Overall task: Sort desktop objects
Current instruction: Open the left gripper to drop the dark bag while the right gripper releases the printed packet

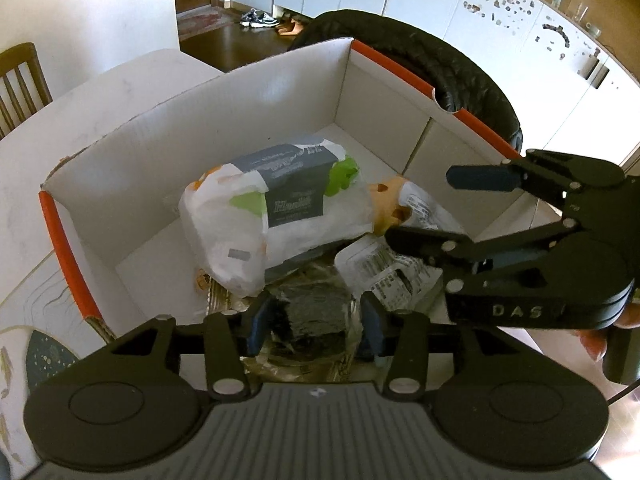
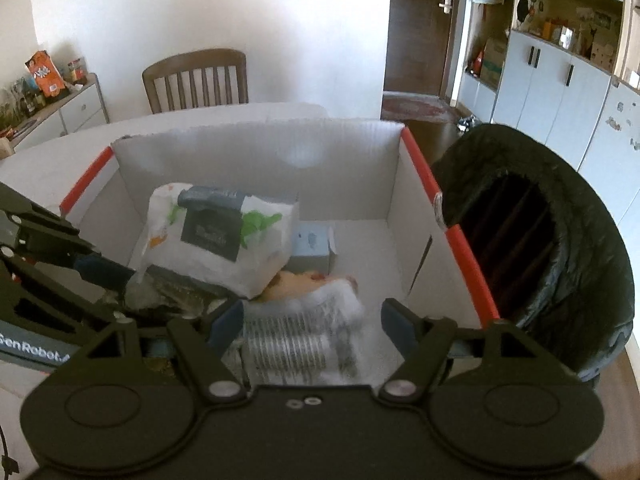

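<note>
While the left wrist view looks down into one white cardboard box (image 1: 248, 128) with orange rims, four packets can be counted inside: a large white bag with a grey label (image 1: 276, 208), a tan snack packet (image 1: 390, 204), a white packet with printed text (image 1: 384, 268) and a dark crinkled packet (image 1: 312, 312). One black bin (image 1: 452, 72) stands behind the box, one wooden chair (image 1: 20, 80) beyond the surface (image 1: 120, 92). The left gripper (image 1: 314, 330) has its fingers partly open, with the dark packet between them; whether they press it I cannot tell. The right gripper (image 1: 444, 208) reaches in from the right, spread apart, empty.

From the right wrist view, the same box (image 2: 256, 160) also shows one pale blue carton (image 2: 314, 248) behind the white bag (image 2: 220, 240). The right gripper (image 2: 312, 322) straddles the printed packet (image 2: 296, 340), fingers wide and clear of it
</note>
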Available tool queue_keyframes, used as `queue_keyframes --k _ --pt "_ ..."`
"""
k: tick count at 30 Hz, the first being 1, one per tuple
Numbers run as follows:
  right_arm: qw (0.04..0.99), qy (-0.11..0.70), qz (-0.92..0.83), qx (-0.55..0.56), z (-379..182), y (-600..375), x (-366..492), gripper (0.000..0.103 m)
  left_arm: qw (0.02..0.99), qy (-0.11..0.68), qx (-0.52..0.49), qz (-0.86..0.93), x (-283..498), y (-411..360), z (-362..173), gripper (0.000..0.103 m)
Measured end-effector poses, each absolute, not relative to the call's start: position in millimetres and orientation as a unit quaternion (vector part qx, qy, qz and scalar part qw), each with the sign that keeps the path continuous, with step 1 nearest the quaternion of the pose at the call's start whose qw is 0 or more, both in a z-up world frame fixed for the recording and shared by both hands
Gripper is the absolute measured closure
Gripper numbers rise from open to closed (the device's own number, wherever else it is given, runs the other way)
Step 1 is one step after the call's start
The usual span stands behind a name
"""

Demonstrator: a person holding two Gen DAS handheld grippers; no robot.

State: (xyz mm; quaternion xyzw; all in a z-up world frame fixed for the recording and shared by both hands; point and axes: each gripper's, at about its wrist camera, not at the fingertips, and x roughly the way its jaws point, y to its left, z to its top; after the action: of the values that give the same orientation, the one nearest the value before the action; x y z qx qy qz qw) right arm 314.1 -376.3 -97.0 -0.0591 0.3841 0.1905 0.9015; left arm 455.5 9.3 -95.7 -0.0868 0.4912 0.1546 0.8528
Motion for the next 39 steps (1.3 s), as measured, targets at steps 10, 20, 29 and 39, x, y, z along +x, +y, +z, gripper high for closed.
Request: queue_keyframes --k 10,20,29,39 --pt "0.909 0.368 0.191 -0.045 -77.7 -385.1 311.6 0.025 0.862 0.472 -0.097 0.154 442.8 7.2 -83.7 0.043" --pt "0.911 0.36 0.199 -0.032 -65.7 -391.6 300.0 0.023 0.872 0.455 -0.101 0.153 425.0 -1.4 -69.2 0.043" --pt "0.911 0.349 0.218 -0.032 -50.0 -390.1 283.5 0.023 0.883 0.425 -0.114 0.164 404.3 -6.5 -52.1 0.043" --pt "0.915 0.338 0.219 -0.024 -33.5 -372.6 261.0 0.019 0.897 0.398 -0.096 0.17 380.7 -8.1 -37.9 0.043"
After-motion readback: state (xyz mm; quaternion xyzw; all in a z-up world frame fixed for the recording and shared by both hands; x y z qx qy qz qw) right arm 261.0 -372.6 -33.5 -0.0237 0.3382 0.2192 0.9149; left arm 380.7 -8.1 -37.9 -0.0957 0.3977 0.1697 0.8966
